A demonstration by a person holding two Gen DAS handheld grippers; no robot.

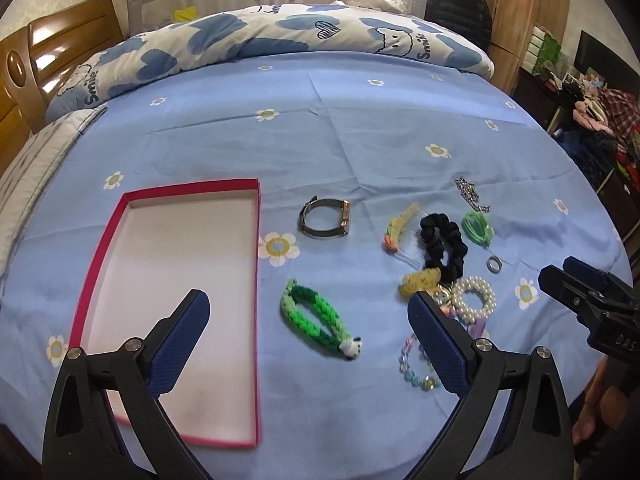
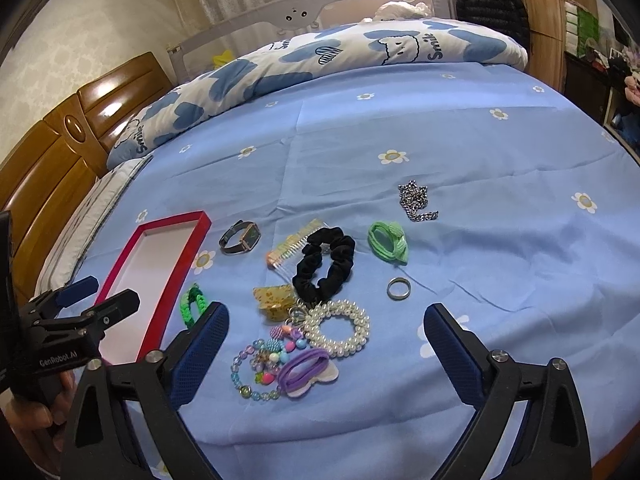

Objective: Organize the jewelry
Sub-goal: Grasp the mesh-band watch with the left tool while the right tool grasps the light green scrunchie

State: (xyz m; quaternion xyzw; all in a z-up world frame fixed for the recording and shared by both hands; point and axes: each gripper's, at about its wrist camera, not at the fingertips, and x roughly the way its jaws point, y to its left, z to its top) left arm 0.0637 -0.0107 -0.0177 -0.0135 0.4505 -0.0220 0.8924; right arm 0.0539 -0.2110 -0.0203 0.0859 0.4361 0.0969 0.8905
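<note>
Jewelry lay scattered on the blue bedsheet (image 1: pixel 360 140): a green braided bracelet (image 1: pixel 318 320) just right of the empty red-rimmed box (image 1: pixel 256 280), a watch (image 1: pixel 325 217) beyond it, a pearl bracelet (image 2: pixel 337 333) beside a black scrunchie (image 2: pixel 325 264). The left gripper (image 1: pixel 308 344) and right gripper (image 2: pixel 326 354) both hovered with jaws spread, holding nothing.

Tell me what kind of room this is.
Most likely a bedroom. The jewelry lies on a bed's blue flowered sheet, with a folded cloud-print quilt at the far side, a wooden headboard to the left and a wooden wardrobe behind.
</note>
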